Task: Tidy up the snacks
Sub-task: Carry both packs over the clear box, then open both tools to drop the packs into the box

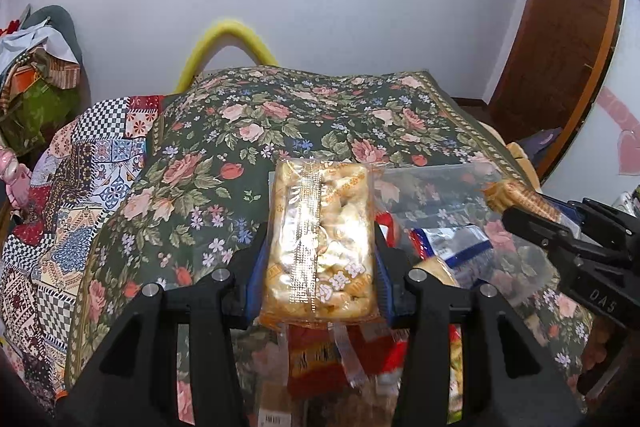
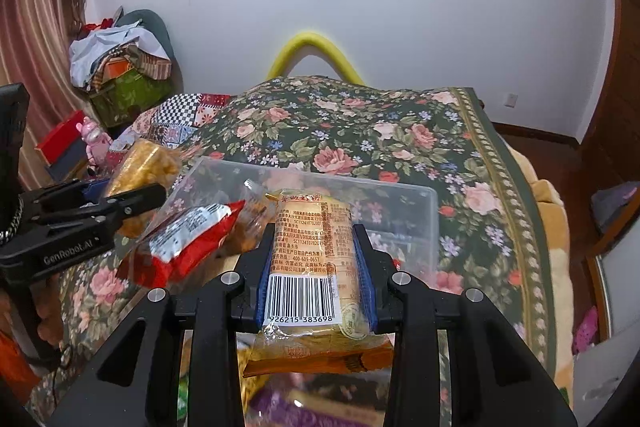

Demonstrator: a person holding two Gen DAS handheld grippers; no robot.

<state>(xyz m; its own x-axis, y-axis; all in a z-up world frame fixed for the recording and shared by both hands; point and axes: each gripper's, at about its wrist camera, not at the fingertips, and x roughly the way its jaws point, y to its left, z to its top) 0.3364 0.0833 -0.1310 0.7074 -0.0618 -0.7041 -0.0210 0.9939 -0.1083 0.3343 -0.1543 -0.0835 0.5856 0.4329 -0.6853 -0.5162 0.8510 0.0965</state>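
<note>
My left gripper (image 1: 320,259) is shut on a clear pack of golden puffed snack (image 1: 320,243), held above the bed. It also shows in the right wrist view (image 2: 132,203) with its snack (image 2: 140,163). My right gripper (image 2: 316,267) is shut on a yellow biscuit pack with a barcode (image 2: 308,267), over a clear plastic bin (image 2: 400,203). It also appears at the right of the left wrist view (image 1: 516,215), gripping its pack (image 1: 516,195). A red snack bag (image 2: 188,239) leans on the bin's left side.
A floral bedspread (image 1: 304,115) covers the bed, with a patchwork quilt (image 1: 80,167) at left. More snack packs (image 1: 320,359) lie below the grippers. A yellow foam arch (image 2: 312,47) stands behind the bed. Clutter (image 2: 120,67) is piled at far left.
</note>
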